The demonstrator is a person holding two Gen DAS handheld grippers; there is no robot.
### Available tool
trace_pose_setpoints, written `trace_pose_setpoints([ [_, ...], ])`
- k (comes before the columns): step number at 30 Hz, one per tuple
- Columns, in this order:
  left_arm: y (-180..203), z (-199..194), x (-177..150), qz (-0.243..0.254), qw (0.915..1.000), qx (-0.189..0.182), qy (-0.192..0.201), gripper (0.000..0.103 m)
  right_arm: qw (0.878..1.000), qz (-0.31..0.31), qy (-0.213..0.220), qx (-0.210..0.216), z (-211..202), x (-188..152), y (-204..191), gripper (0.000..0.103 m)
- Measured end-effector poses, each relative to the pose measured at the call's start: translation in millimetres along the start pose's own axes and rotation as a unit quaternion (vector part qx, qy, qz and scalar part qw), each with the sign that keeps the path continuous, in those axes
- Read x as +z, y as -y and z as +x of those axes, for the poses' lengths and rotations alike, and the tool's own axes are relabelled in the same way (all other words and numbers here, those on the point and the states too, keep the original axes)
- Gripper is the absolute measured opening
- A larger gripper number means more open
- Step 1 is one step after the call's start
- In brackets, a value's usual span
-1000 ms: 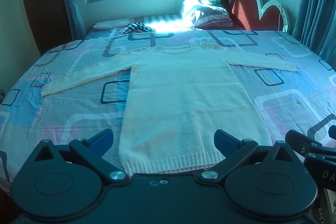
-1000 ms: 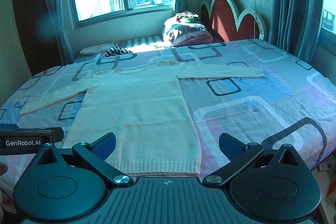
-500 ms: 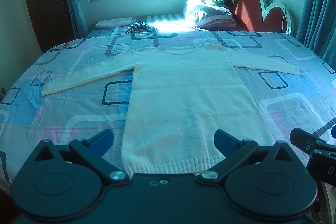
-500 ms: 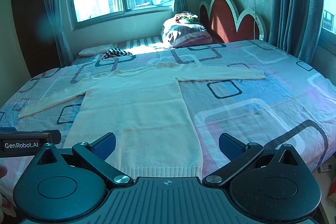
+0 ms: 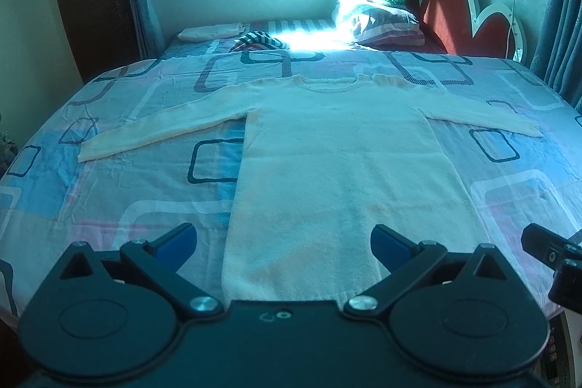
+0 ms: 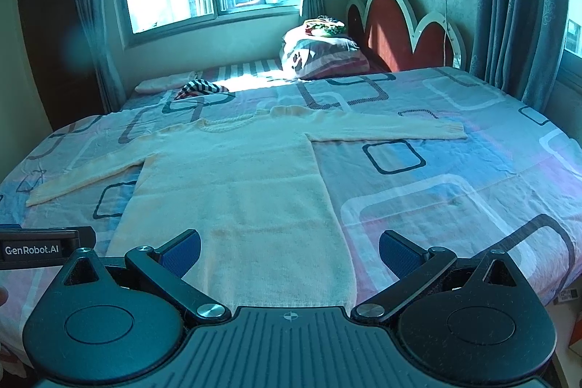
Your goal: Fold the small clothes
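A cream knitted sweater (image 5: 338,162) lies flat on the bed, neck toward the window, both sleeves spread out sideways; it also shows in the right wrist view (image 6: 236,184). My left gripper (image 5: 283,242) is open and empty, over the sweater's hem. My right gripper (image 6: 289,251) is open and empty, over the hem's right part. The hem edge is hidden behind both gripper bodies. The left gripper's body (image 6: 40,248) shows at the left edge of the right wrist view.
The bed (image 5: 509,191) has a sheet with square patterns. Pillows (image 5: 378,24) and a red headboard (image 5: 469,20) stand at the far right. A striped cloth (image 5: 258,40) and a folded pale item (image 5: 211,31) lie near the window.
Both grippers have moved slightly forward over the hem, so the hem edge is now hidden. The sweater has not moved. Both grippers stay open.
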State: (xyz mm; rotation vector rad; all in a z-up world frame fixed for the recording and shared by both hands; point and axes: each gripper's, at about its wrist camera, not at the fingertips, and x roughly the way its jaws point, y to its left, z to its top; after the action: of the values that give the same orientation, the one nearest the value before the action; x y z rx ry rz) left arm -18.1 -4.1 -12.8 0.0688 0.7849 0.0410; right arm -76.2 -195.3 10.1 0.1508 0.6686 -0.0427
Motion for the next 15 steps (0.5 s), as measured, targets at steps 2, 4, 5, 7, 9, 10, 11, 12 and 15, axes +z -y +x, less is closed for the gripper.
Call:
trace_pose_setpoints([
  [2, -1, 5, 4, -0.002, 1.0000, 0.003, -0.002, 0.102, 1.000, 0.000, -0.002, -0.001, 6, 3, 1, 0.103],
  [4, -2, 11, 9, -0.005, 1.0000, 0.006, -0.005, 0.102, 1.000, 0.001, -0.003, -0.003, 14, 7, 1, 0.103],
  [5, -2, 14, 11, -0.005, 0.9999, 0.008, -0.006, 0.102, 1.000, 0.002, -0.005, -0.004, 18, 10, 2, 0.103],
  [7, -1, 21, 16, -0.005, 0.9999, 0.011, -0.008, 0.102, 1.000, 0.004, -0.008, -0.006, 26, 14, 4, 0.103],
  [9, 0, 28, 21, -0.006, 0.9998, 0.015, -0.010, 0.102, 1.000, 0.005, -0.009, -0.006, 35, 19, 6, 0.103],
  [10, -3, 34, 26, -0.006, 0.9998, 0.016, -0.011, 0.102, 1.000, 0.005, -0.010, -0.008, 40, 21, 8, 0.103],
  [11, -3, 38, 29, -0.006, 0.9997, 0.018, -0.012, 0.102, 1.000, 0.005, -0.012, -0.009, 46, 24, 10, 0.103],
  [12, -2, 42, 32, -0.006, 0.9997, 0.020, -0.013, 0.102, 1.000, 0.006, -0.013, -0.010, 50, 26, 11, 0.103],
  [15, 1, 56, 41, -0.007, 0.9995, 0.026, -0.017, 0.102, 1.000, 0.010, -0.019, -0.015, 67, 33, 19, 0.103],
])
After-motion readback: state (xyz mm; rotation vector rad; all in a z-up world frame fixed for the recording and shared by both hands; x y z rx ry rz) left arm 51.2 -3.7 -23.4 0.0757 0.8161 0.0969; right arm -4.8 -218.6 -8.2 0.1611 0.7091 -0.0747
